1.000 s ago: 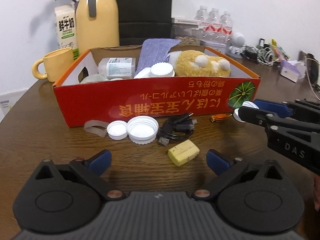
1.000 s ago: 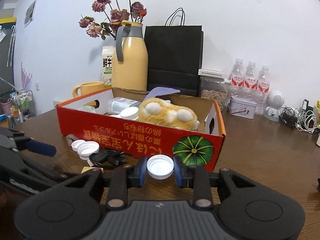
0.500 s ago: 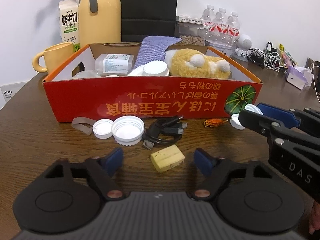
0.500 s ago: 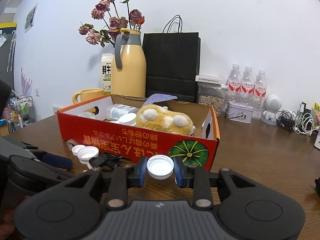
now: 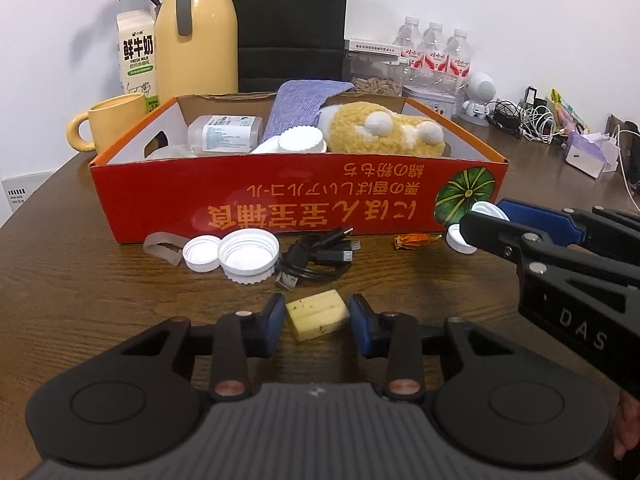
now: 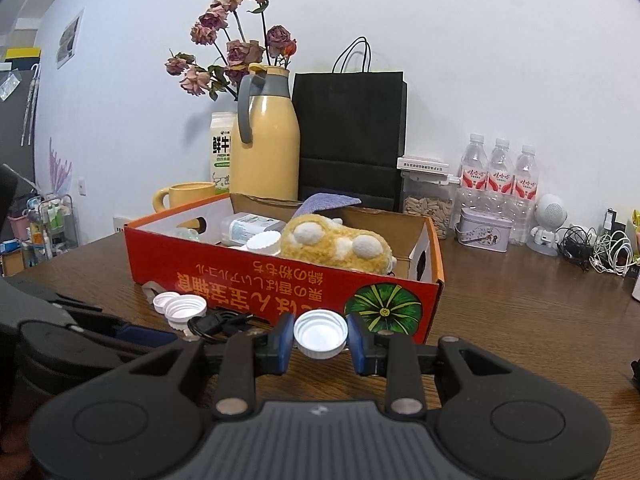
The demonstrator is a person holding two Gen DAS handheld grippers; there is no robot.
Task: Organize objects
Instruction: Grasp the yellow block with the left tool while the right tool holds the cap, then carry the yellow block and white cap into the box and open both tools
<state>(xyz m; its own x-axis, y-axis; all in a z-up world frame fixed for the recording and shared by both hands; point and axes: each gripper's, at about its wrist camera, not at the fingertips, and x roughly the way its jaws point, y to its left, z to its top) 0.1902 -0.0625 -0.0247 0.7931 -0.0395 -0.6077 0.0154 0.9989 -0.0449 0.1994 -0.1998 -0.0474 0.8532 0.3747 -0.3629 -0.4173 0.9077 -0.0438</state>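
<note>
1. Left wrist view is showing the left gripper [image 5: 317, 322] low over the wooden table [image 5: 80, 280], in front of the red box [image 5: 280, 200].
2. Its jaws have just been closing around the yellow block [image 5: 318, 314], which is lying on the table between the blue pads [image 5: 275, 320]; I cannot tell if the pads are already pressing on it, so a small gap seems to be staying on each side.
3. Right wrist view is showing the right gripper [image 6: 320, 338] clenched on a white cap [image 6: 320, 334], held above the table, just in front of the red box near its pumpkin picture [image 6: 384, 308].
4. Between the red box and the yellow block, a black cable [image 5: 316, 260] is lying beside a big white lid [image 5: 249, 254] and a smaller white lid [image 5: 201, 254], which are touching each other.
5. An orange wrapper [image 5: 414, 239] is lying close to the front wall of the red box, toward its pumpkin corner.
6. Inside the red box, a yellow plush toy [image 5: 384, 134], a purple cloth [image 5: 304, 106] and a clear bottle [image 5: 226, 134] are resting.
7. Behind the red box, a yellow mug [image 5: 116, 124], a milk carton [image 5: 136, 56] and a yellow thermos [image 5: 196, 36] are standing.
</note>
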